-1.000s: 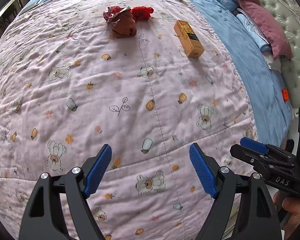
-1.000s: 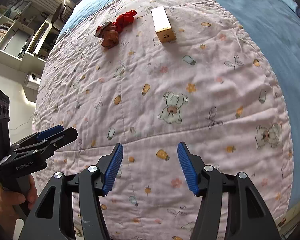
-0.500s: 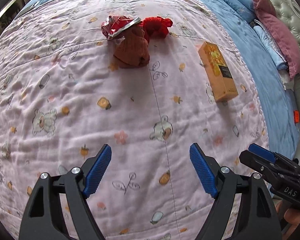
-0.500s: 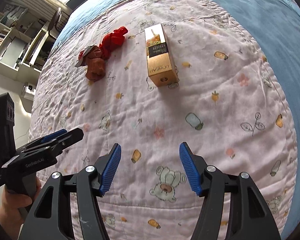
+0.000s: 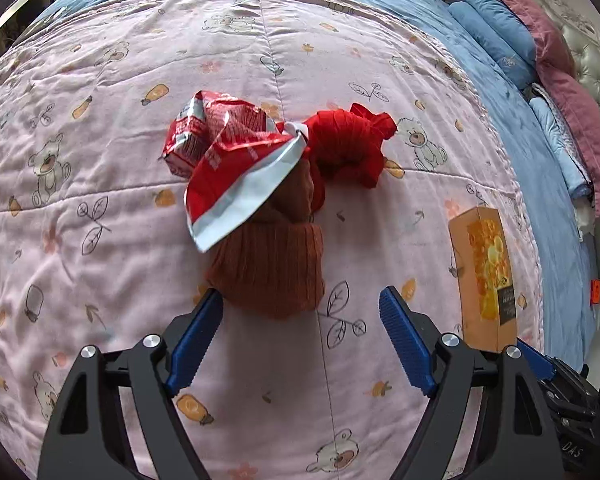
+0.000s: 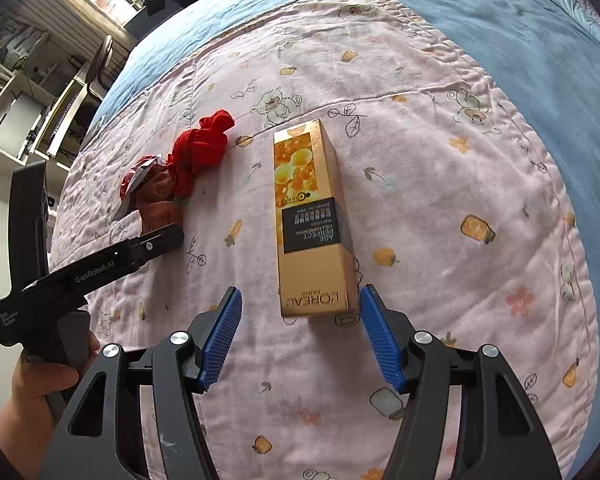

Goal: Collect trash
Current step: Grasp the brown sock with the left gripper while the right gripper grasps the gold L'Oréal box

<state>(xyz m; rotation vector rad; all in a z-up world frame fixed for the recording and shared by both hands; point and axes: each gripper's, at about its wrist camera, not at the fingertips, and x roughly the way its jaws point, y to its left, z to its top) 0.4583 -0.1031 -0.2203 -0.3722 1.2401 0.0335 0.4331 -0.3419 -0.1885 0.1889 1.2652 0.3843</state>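
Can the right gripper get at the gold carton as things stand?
Probably yes. The right gripper is open, its blue pads just short of the near end of the gold carton, which lies flat on the pink quilt with nothing between.

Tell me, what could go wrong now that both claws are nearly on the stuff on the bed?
The left claw, open, faces the brown sock, not the red wrapper draped over it; closing could grab laundry instead of trash. The right claw straddles only the gold box's near end, so the box may tip. Either claw could pinch the soft quilt.
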